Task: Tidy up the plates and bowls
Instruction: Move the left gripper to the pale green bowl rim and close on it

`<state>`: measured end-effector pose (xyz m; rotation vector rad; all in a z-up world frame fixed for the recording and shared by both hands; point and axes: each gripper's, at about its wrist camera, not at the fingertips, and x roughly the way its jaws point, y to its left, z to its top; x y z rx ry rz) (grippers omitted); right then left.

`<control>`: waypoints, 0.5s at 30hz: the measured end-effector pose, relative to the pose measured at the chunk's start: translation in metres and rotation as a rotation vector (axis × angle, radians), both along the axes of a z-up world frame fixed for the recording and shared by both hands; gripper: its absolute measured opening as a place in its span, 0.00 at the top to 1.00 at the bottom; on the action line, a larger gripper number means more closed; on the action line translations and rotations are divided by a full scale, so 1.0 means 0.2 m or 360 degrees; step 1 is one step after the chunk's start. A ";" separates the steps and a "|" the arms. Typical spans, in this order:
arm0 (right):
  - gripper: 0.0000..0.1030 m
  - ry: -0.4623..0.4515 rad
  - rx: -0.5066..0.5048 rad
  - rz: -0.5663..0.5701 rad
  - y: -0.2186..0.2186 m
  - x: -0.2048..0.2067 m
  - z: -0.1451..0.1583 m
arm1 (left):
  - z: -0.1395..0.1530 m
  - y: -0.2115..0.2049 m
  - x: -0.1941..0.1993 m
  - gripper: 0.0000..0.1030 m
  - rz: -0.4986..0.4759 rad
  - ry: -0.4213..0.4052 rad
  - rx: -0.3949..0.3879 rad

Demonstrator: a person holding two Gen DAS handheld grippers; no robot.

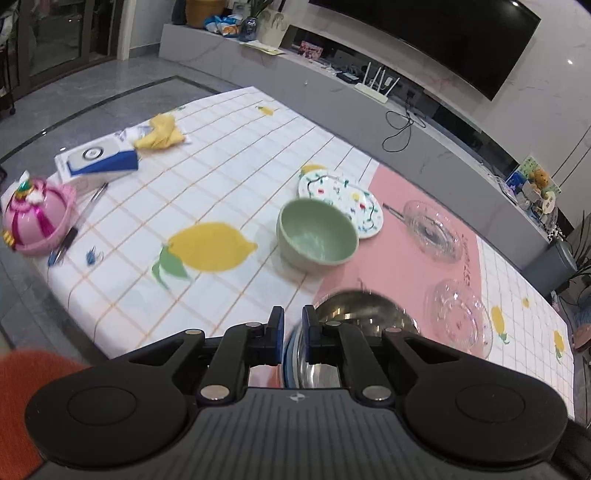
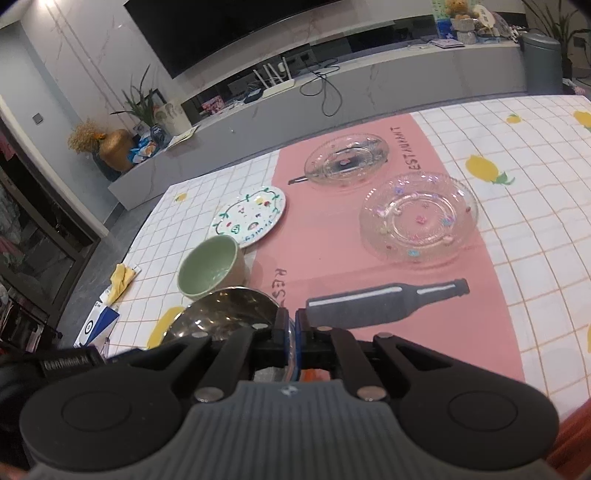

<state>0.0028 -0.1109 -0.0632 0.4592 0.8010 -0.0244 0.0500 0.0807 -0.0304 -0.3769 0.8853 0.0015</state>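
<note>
A home living room, wall-mounted television (image 1: 424, 33) at upper right, long grey media console (image 1: 332, 85) below it, router (image 1: 373, 86), potted plant (image 2: 147, 103), lemon-print tablecloth (image 1: 207, 192) mid-frame

Both wrist cameras look steeply down, close above the table (image 1: 229, 177), sharing its pink mat (image 2: 325, 236).

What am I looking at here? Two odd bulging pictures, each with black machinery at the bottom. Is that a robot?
No robot: a person holds a pair of tongs in each hand, with a wide-angle camera on each looking along its fingers. That explains the bulge. One picture is from the left tongs, the other from the right tongs. Both pairs are shut on the rim of the same steel bowl, one on each side. On the lemon-print tablecloth lie a green bowl, a painted plate and two glass plates.
</note>
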 end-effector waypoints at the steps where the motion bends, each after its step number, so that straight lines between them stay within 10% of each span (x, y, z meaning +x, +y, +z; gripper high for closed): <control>1: 0.95 0.0001 -0.0007 0.0013 0.01 0.01 0.00 | 0.01 0.01 0.02 0.90 -0.0009 -0.0003 -0.0004; 15: 0.94 0.0045 0.0007 0.0147 0.11 0.38 0.05 | 0.05 -0.02 0.45 0.85 -0.0168 -0.0013 0.0144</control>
